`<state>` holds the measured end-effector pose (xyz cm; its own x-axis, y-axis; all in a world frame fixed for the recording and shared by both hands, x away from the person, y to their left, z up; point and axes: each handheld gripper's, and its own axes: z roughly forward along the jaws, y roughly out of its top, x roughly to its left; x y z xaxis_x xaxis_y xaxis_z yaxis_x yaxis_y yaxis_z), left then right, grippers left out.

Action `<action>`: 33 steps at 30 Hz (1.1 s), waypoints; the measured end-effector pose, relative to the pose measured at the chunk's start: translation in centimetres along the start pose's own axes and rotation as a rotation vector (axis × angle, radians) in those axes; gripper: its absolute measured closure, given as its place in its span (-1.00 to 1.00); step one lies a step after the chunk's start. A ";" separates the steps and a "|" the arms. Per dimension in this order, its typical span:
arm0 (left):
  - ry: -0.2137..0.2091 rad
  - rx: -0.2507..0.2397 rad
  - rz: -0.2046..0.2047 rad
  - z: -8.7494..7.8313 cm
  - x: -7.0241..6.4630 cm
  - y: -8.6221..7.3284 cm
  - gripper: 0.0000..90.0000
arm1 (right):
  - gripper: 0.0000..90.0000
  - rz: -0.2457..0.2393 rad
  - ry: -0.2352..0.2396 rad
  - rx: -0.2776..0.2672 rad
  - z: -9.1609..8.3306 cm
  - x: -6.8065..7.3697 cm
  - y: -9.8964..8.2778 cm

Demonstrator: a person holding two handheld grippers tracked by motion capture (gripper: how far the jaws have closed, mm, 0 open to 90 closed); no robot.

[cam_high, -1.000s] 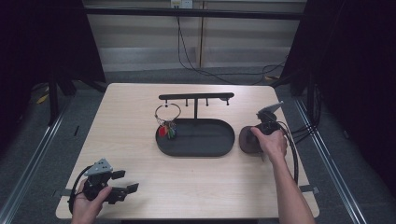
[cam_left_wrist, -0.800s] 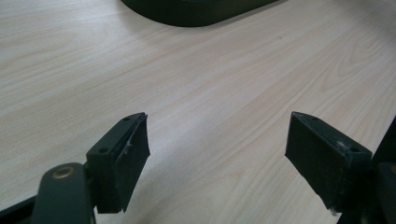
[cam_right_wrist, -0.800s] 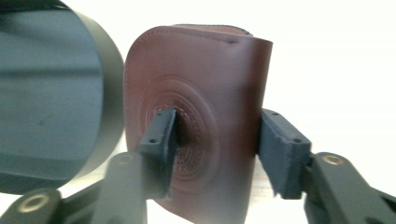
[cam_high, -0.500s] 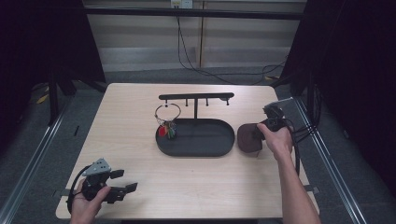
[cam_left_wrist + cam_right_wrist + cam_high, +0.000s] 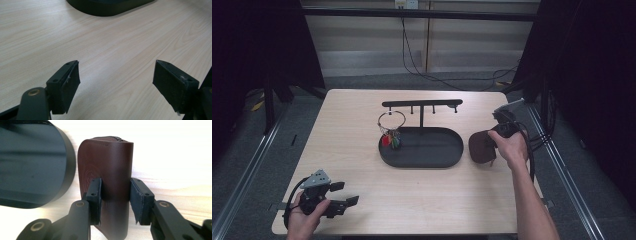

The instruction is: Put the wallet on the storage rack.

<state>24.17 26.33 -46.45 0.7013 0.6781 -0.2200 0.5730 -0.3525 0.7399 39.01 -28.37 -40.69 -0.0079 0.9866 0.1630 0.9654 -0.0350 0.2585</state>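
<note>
A brown leather pouch stands on edge between the pads of my right gripper, which is shut on it; the jaws have just been closing onto it. In the high view the pouch sits just right of the black oval tray, with the right gripper reaching it from the right. My left gripper rests open near the table's front left corner. Its jaws stand wide over bare wood with nothing between them.
A black hanger bar rises from the tray's back. A key ring with red and green tags hangs at the bar's left end. The tray's rim lies close beside the pouch. Cables trail off the table's right edge.
The right gripper has swung down beside the pouch, shut on it and raised it slightly. The left gripper has stayed where it was.
</note>
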 end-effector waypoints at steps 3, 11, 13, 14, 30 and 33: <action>0.001 -0.001 -0.003 0.0 0.0 0.0 -0.53 | 0.41 -0.019 -0.035 0.012 -0.3 0.4 0.2; 0.007 -0.006 -0.006 -0.1 0.1 0.0 -0.53 | 0.41 -0.060 -0.050 0.034 -0.9 0.9 0.1; 0.007 -0.007 -0.007 -0.1 0.1 0.0 -0.53 | 0.41 -0.067 -0.052 0.035 -1.2 1.0 0.1; 0.007 -0.005 -0.010 -0.1 0.1 0.0 -0.53 | 0.41 -0.066 -0.047 0.035 -1.4 1.0 0.1; 0.011 -0.004 -0.009 -0.2 0.3 0.0 -0.53 | 0.41 -0.103 -0.077 0.042 -4.4 2.0 0.7; 0.016 -0.013 -0.014 -0.2 0.4 0.0 -0.53 | 0.40 -0.123 -0.094 0.032 -5.3 2.5 0.8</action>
<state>24.35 26.68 -46.38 0.6863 0.6931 -0.2204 0.5773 -0.3348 0.7448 38.37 -26.78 -35.03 -0.1037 0.9937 0.0412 0.9664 0.0909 0.2404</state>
